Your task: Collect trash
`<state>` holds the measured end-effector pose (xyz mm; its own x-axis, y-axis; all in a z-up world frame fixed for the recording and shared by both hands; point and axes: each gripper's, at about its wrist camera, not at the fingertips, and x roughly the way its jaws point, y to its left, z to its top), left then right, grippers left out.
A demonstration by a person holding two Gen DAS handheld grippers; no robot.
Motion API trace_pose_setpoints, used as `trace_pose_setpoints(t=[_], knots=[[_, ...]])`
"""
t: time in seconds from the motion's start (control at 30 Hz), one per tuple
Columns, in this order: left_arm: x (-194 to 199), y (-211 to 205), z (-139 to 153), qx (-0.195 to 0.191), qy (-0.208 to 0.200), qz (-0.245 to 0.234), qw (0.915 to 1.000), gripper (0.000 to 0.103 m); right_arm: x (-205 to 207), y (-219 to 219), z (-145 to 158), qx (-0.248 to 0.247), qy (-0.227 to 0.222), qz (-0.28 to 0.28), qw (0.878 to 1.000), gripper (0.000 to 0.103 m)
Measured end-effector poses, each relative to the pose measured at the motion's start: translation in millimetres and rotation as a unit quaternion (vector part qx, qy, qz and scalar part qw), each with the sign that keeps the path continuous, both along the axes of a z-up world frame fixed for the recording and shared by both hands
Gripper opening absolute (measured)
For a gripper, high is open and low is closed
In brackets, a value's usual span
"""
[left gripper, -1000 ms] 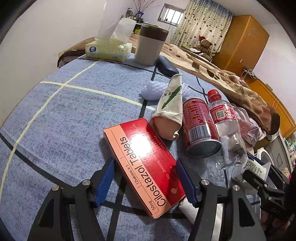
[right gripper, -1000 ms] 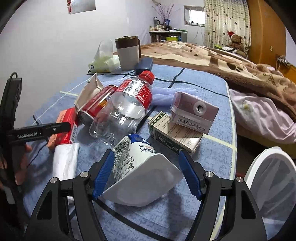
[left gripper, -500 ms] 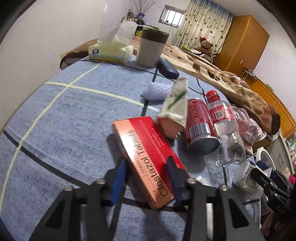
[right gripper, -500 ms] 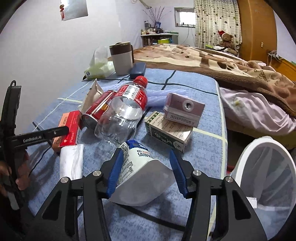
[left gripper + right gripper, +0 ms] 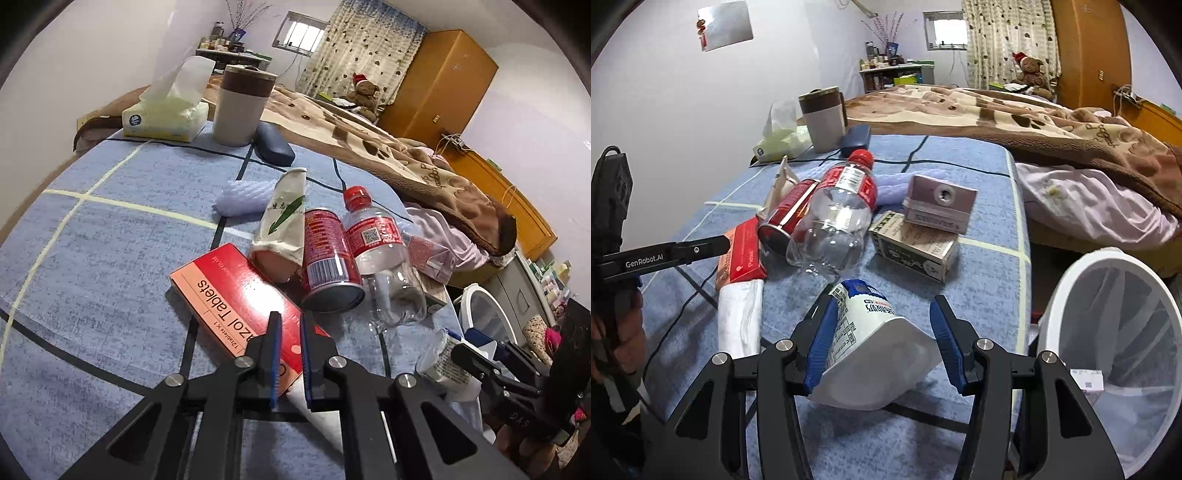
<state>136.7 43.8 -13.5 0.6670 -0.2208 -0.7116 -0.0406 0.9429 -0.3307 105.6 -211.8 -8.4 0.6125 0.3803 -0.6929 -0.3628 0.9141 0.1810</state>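
Observation:
My left gripper is shut on the near end of a red tablet box, which shows between its narrow pads. In the right wrist view that box sits tilted under the left gripper's fingers. My right gripper is shut on a white yoghurt cup lying on its side, mouth toward the camera. Behind lie a red can, a clear bottle with a red cap, a crushed paper cup, a brown carton and a pink box.
A white mesh bin stands off the blue checked table at the right. A white paper roll lies by the tablet box. Far back are a tissue box, a mug and a blue case. A bed lies beyond.
The left jaws went from straddling the tablet box to pinched tight on it, and the gripper rose slightly. The right jaws narrowed onto the white cup.

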Motion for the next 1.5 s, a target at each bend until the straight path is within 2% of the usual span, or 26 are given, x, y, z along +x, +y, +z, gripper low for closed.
trace_pose_setpoints(t=[0.03,0.07,0.1,0.13,0.23,0.3,0.37,0.43,0.53,0.6,0.67,0.97,1.1,1.3,1.37,1.5], knots=[[-2,-1,2,0.009,-0.005,0.007,0.9999,0.021,-1,-2,1,0.005,-0.002,-0.004,1.000,0.054],[-3,0,3,0.022,-0.010,0.016,0.9996,0.041,-1,-4,1,0.008,-0.004,-0.007,1.000,0.055],[-2,3,3,0.030,-0.008,0.026,0.9992,0.052,-1,-7,0,0.014,-0.003,-0.011,1.000,0.058],[-1,7,0,0.031,-0.001,0.031,0.9990,0.062,0,-8,-1,0.019,-0.001,-0.013,1.000,0.064],[5,9,-12,0.036,0.032,0.043,0.9979,0.063,2,-10,-5,0.028,0.005,-0.019,0.999,0.067],[10,4,-17,0.044,0.044,0.047,0.9970,0.068,2,-10,-6,0.027,0.006,-0.017,0.999,0.067],[13,-3,-20,0.052,0.046,0.048,0.9965,0.079,1,-10,-7,0.026,0.005,-0.016,1.000,0.067],[17,-12,-21,0.061,0.046,0.048,0.9959,0.080,0,-11,-8,0.026,0.003,-0.016,1.000,0.067],[25,-29,-24,0.095,0.056,0.044,0.9929,0.089,0,-13,-8,0.029,0.004,-0.015,0.999,0.067],[31,-32,-33,0.121,0.076,0.052,0.9885,0.089,-1,-14,-8,0.030,0.003,-0.015,0.999,0.067],[32,-25,-38,0.123,0.094,0.064,0.9859,0.089,-2,-15,-8,0.031,0.001,-0.013,0.999,0.067],[-8,27,-30,0.113,0.075,0.114,0.9842,0.089,-5,-13,-14,0.025,0.005,0.015,1.000,0.068],[-10,36,-32,0.112,0.063,0.116,0.9849,0.089,-5,-9,-13,0.014,0.001,0.033,0.999,0.069],[5,29,-36,0.126,0.052,0.084,0.9871,0.071,-9,-5,-10,-0.019,-0.017,0.068,0.997,0.069],[8,28,-36,0.132,0.051,0.077,0.9870,0.062,-8,-4,-11,-0.025,-0.020,0.075,0.997,0.069],[10,27,-36,0.134,0.050,0.069,0.9873,0.062,0,-7,-14,-0.007,0.003,0.074,0.997,0.071]])
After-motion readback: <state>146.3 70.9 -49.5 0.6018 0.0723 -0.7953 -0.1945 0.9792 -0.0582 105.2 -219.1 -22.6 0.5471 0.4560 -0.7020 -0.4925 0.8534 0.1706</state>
